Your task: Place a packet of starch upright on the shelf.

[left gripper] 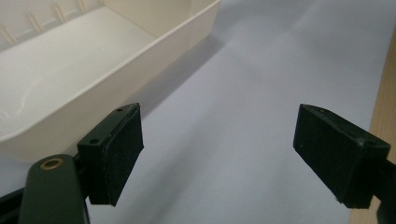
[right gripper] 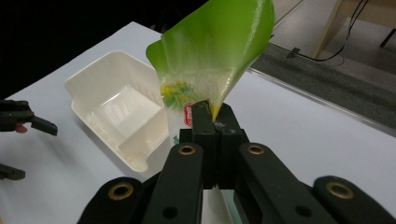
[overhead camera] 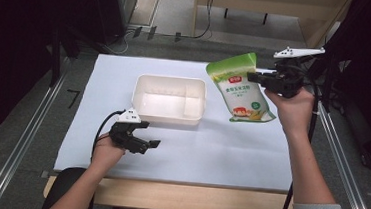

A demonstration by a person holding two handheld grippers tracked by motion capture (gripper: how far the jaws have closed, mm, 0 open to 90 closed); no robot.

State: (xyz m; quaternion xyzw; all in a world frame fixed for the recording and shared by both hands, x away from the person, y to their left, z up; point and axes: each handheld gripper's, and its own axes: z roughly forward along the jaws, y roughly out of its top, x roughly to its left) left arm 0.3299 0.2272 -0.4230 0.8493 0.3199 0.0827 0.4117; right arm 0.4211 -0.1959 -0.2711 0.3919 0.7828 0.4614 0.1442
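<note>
A green and white food pouch (overhead camera: 239, 86) hangs above the right part of the white table sheet, its lower end near the sheet. My right gripper (overhead camera: 254, 77) is shut on the pouch's right edge; the right gripper view has its jaws pinched on the pouch (right gripper: 212, 56) close up. A white divided plastic bin (overhead camera: 169, 98) sits mid-table, left of the pouch, and stands empty (right gripper: 122, 112). My left gripper (overhead camera: 154, 144) rests low near the front left, just in front of the bin, open with nothing between its fingers (left gripper: 114, 151). The bin's wall (left gripper: 112, 79) lies to its left.
The white sheet (overhead camera: 220, 152) covers the table, with a wooden front edge (overhead camera: 176, 194). Metal rails (overhead camera: 25, 137) run along both sides. Cables and a wooden bench (overhead camera: 261, 2) lie on the floor beyond the far edge.
</note>
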